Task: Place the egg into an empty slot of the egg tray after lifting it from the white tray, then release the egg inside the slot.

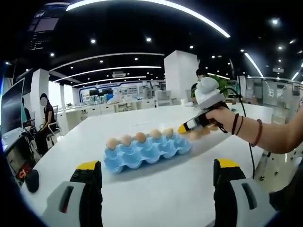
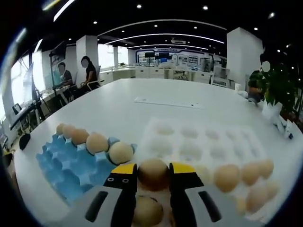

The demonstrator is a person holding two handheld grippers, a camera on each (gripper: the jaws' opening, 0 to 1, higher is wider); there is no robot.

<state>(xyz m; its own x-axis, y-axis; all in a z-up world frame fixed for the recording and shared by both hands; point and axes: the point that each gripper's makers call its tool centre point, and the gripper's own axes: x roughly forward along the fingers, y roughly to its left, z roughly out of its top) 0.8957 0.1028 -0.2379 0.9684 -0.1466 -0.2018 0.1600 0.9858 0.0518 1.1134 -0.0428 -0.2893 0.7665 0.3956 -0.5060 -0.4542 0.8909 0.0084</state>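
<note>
Egg (image 2: 153, 173) sits clamped between the right tool (image 2: 152, 176) jaws, above the white tray (image 2: 189, 146) beside the blue egg tray (image 2: 66, 163). Five eggs fill the blue tray's far row. Left tool (image 1: 158, 172) hangs with jaws wide apart, holding nothing, over the white tabletop (image 1: 156, 198).

Left gripper view: set low over the long white table (image 1: 156, 189), well back from the light-blue moulded egg tray (image 1: 147, 152), facing across its length toward the far office. Takes in the right gripper (image 1: 182, 127) and the hand (image 1: 218, 116) holding it from the side.

Right gripper view: much nearer, looking down along its own yellow-tipped jaws, hard against the white moulded tray (image 2: 208, 146), with the blue tray (image 2: 71, 163) just left.

Shared by both: blue tray, its row of brown eggs (image 1: 140, 137), tabletop, distant office.
</note>
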